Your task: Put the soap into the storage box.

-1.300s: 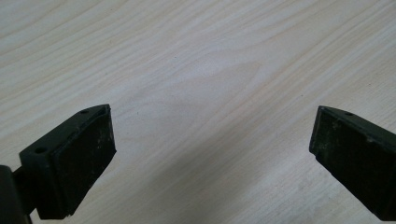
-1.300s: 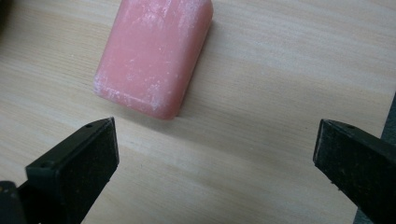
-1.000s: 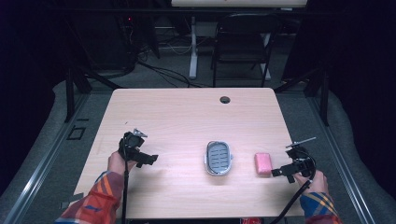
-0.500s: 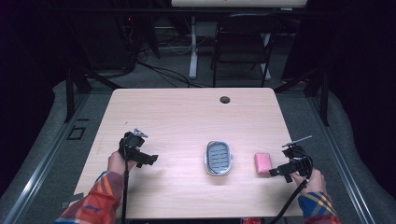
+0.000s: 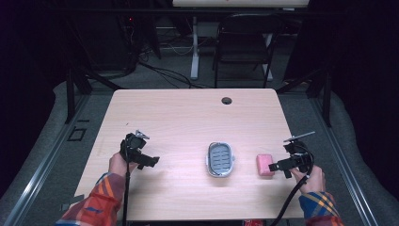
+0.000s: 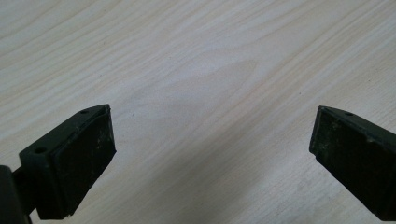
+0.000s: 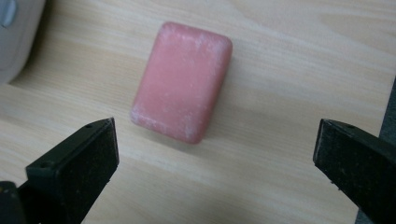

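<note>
A pink bar of soap [image 5: 265, 165] lies flat on the wooden table [image 5: 188, 122], right of a grey oval soap dish [image 5: 220, 159]. My right gripper [image 5: 276, 165] is just right of the soap, pointing at it, jaws wide open. In the right gripper view the soap [image 7: 182, 80] lies a little beyond and between the two black jaws, untouched. My left gripper [image 5: 149, 161] hovers over bare wood at the table's left, open, with nothing between its pads [image 6: 84, 154].
The soap dish's pale corner [image 7: 16, 32] shows at the upper left of the right gripper view. A round cable hole [image 5: 227, 100] is near the table's far edge. A dark chair [image 5: 244, 47] and cables stand beyond the table.
My right gripper has moved left toward the soap and now sits close beside it. The left gripper has stayed where it was.
</note>
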Tool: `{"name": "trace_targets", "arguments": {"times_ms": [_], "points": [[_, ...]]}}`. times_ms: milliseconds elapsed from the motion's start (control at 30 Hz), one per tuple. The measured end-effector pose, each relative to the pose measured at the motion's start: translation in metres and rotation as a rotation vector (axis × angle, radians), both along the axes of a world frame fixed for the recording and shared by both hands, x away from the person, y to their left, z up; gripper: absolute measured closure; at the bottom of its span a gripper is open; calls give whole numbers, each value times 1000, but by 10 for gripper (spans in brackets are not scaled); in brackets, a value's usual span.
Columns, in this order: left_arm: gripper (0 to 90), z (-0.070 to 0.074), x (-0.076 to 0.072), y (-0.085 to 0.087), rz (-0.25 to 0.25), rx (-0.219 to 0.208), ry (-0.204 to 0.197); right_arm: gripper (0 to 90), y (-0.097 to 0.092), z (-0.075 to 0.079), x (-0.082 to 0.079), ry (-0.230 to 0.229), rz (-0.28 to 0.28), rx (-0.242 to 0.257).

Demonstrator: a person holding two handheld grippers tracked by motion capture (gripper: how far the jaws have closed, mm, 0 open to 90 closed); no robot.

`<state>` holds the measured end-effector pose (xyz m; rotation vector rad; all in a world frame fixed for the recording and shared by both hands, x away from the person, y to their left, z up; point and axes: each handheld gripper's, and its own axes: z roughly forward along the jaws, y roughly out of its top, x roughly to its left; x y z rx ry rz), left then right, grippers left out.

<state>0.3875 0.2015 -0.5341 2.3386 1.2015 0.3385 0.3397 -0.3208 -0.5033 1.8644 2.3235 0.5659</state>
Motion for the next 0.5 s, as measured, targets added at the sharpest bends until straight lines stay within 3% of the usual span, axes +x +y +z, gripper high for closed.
{"name": "trace_targets", "arguments": {"times_ms": [167,500], "points": [[3,-1,1,0,1,7,4,0,7,1,5,-3,-4,1],[3,-1,0,-1,-3,13,7,0,20,0,20,35,-45,17]]}}
